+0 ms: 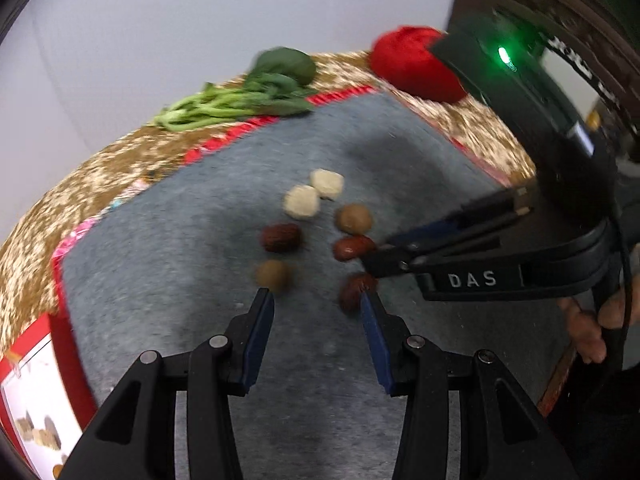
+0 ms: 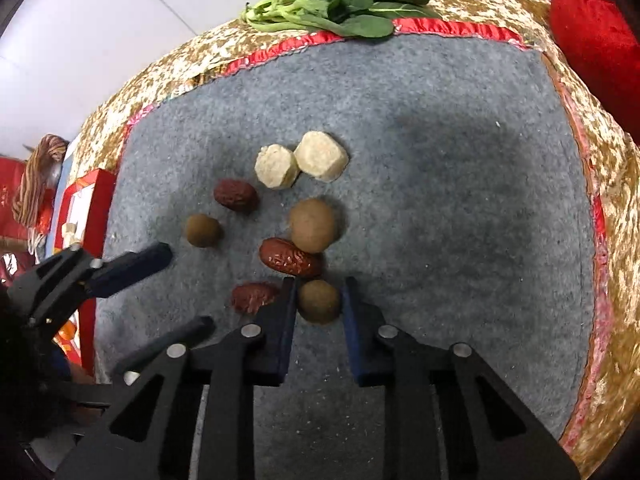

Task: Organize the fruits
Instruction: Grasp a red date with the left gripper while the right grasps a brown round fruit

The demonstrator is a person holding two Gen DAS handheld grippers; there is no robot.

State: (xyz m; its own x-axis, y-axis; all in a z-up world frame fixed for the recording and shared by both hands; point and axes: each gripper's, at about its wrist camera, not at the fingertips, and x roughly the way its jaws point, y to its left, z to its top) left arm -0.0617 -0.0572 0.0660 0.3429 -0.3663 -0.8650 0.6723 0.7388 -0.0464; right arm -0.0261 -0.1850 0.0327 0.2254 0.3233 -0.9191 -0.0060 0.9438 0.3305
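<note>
Evidently early: right gripper (image 2: 319, 300) brackets, without clear contact, a round tan-brown longan (image 2: 319, 301) mid grey felt mat (image 2: 460, 184); left gripper (image 1: 317, 312) spread, empty; wrinkled red jujubes (image 2: 291, 258) unsorted.

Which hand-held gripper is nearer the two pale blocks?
Neither clearly. The right hand-held gripper straddles a brown ball, well short of the blocks. The left hand-held gripper hangs open at about the same remove from them.
</note>
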